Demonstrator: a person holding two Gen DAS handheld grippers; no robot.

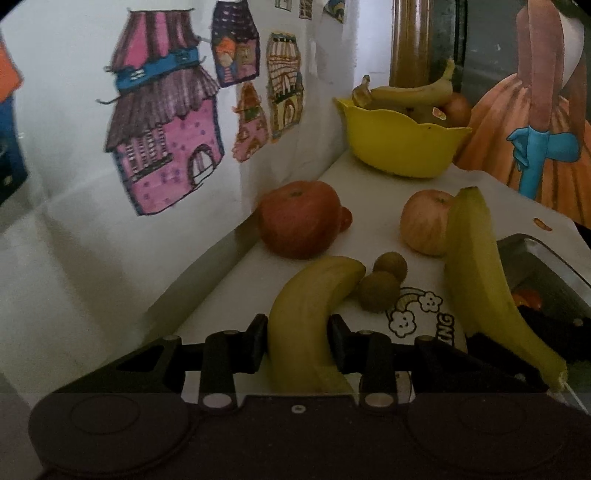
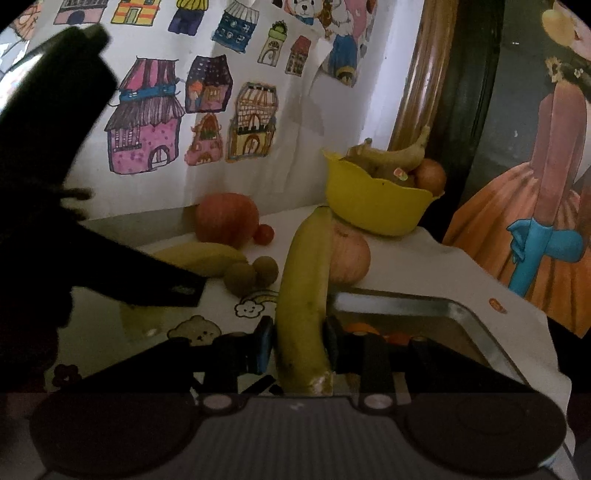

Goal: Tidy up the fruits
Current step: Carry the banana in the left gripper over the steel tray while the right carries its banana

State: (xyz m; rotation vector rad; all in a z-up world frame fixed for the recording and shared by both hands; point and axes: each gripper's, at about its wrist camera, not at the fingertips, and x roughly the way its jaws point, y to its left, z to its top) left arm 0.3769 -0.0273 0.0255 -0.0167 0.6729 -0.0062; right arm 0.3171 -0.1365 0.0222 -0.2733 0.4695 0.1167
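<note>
Bananas, two, one per gripper. Left gripper [image 1: 298, 341] clenched on curved banana [image 1: 314, 314], long axis toward 1 o'clock. Right gripper [image 2: 300, 347] clenched on straighter banana [image 2: 304, 295], axis toward 12. Yellow bowl [image 2: 373, 206], already holding fruit, at 12–1 o'clock beyond both; right gripper judged nearer.

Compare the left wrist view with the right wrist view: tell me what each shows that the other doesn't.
Only the left wrist view shows the left gripper shut on the shorter banana.

Only the right wrist view shows the right gripper clamping the long banana, and a dog drawing on the wall.

Both show the yellow bowl of fruit, two apples, both bananas, two small brown fruits and the metal tray.
</note>
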